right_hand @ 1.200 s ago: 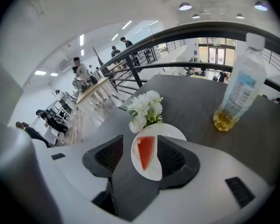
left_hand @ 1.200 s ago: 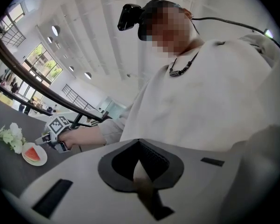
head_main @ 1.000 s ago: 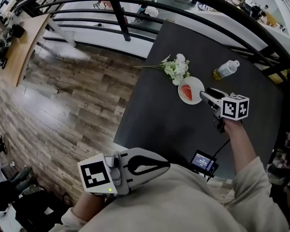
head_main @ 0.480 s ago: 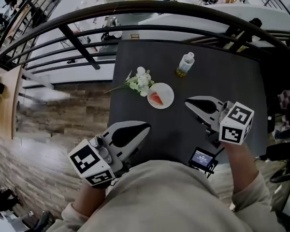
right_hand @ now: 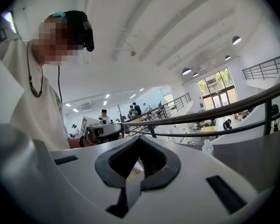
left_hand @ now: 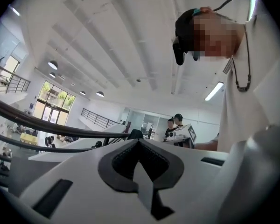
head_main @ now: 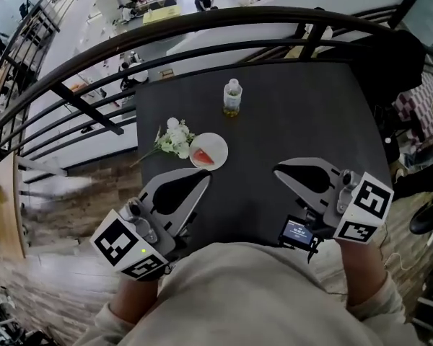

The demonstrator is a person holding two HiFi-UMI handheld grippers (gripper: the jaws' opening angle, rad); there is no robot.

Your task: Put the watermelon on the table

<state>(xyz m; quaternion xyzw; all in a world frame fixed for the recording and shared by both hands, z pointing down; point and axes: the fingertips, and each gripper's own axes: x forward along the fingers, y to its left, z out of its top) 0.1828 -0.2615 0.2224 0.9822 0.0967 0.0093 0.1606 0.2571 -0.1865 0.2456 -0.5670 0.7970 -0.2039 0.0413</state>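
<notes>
Left claw (head_main: 202, 178): held low at the left of the head view, close in front of the torso, tip pointing up-frame and a little right. Jaws together, nothing between them. Left marker cube (head_main: 128, 247) sits at its rear, nearest the body, and the left wrist (head_main: 130, 298) just shows below it.

Right claw (head_main: 277, 170): mirror pose at the right, tip pointing up-frame and left. Jaws closed flat on each other, empty. Right marker cube (head_main: 362, 209) at the rear, with the right forearm (head_main: 364, 276) running back to the sleeve.

Claws well apart, tips angled toward each other.
</notes>
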